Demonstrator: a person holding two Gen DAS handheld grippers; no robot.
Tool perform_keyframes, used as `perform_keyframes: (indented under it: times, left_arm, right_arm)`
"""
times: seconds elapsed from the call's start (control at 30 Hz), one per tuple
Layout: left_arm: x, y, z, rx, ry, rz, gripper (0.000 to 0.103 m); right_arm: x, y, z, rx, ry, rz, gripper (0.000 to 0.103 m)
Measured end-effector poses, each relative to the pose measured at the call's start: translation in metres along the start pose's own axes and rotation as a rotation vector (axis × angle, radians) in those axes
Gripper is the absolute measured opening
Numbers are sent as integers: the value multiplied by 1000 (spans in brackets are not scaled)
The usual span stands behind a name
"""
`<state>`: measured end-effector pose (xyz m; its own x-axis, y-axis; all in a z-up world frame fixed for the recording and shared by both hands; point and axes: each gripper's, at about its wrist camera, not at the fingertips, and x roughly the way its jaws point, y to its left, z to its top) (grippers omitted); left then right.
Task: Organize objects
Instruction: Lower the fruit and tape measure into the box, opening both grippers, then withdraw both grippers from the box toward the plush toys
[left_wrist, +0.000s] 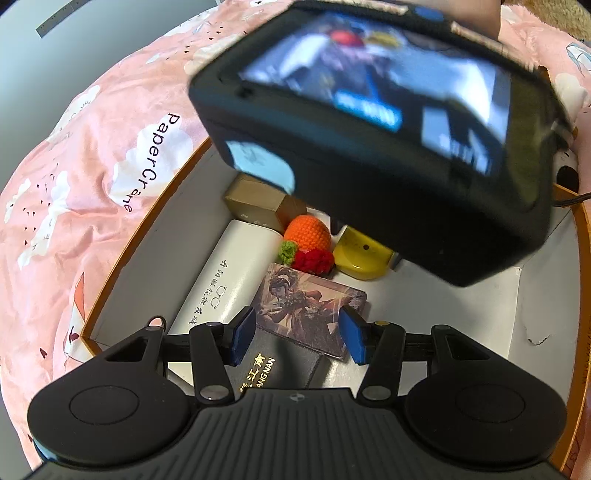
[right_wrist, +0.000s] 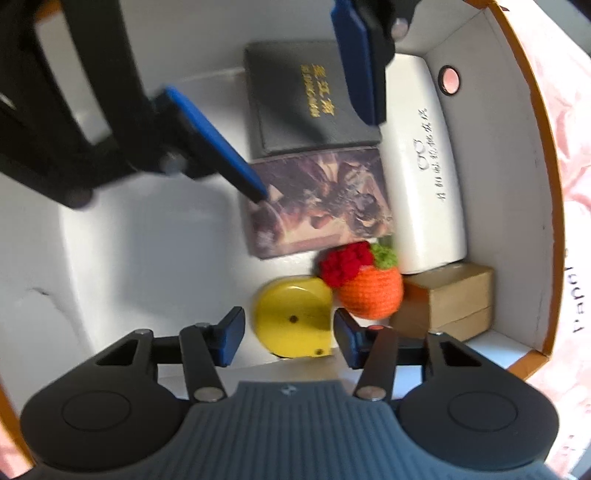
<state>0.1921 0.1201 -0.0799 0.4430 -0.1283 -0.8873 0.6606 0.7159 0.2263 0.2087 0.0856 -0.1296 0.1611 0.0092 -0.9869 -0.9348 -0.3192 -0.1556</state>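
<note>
A white box with an orange rim (left_wrist: 147, 225) (right_wrist: 517, 122) holds a black booklet with gold lettering (left_wrist: 269, 369) (right_wrist: 306, 99), a picture card box (left_wrist: 306, 306) (right_wrist: 317, 199), a white case (left_wrist: 229, 273) (right_wrist: 424, 177), a crocheted orange fruit (left_wrist: 308, 230) (right_wrist: 369, 291), a yellow disc (left_wrist: 364, 254) (right_wrist: 291, 317) and a wooden block (left_wrist: 258, 203) (right_wrist: 454, 299). My left gripper (left_wrist: 295, 339) is open and empty over the card box; it also shows in the right wrist view (right_wrist: 306, 99). My right gripper (right_wrist: 288, 338) is open and empty astride the yellow disc; its body (left_wrist: 369, 129) shows in the left wrist view.
The box rests on a pink printed quilt (left_wrist: 74, 177) (right_wrist: 569, 184). The left part of the box floor (right_wrist: 147, 258) is bare white.
</note>
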Motion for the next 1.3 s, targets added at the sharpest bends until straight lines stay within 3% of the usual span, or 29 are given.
perform_keyframes:
  times: [0.37, 0.6, 0.73, 0.87, 1.07, 1.13, 1.3]
  left_arm:
    - [-8, -6, 4, -20, 4, -1, 61]
    - [-40, -5, 10, -19, 18, -7, 58]
    - [-66, -10, 20, -10, 20, 40, 58]
    - [-97, -17, 29, -71, -20, 62, 58]
    - [-128, -47, 44, -128, -103, 91, 58]
    - [-137, -58, 51, -171, -135, 77, 58]
    - [-142, -90, 65, -247, -260, -51, 58]
  right_arm:
    - [1, 3, -4, 17, -3, -21, 51]
    - [-42, 6, -14, 126, -131, 18, 53]
    - [-81, 8, -31, 264, -240, -12, 54]
    - [-120, -4, -46, 440, -354, -60, 62]
    - [-151, 17, -104, 719, -524, -132, 64]
    - [-151, 29, -122, 811, -569, -161, 64]
    - [-164, 64, -185, 1057, -648, -203, 58]
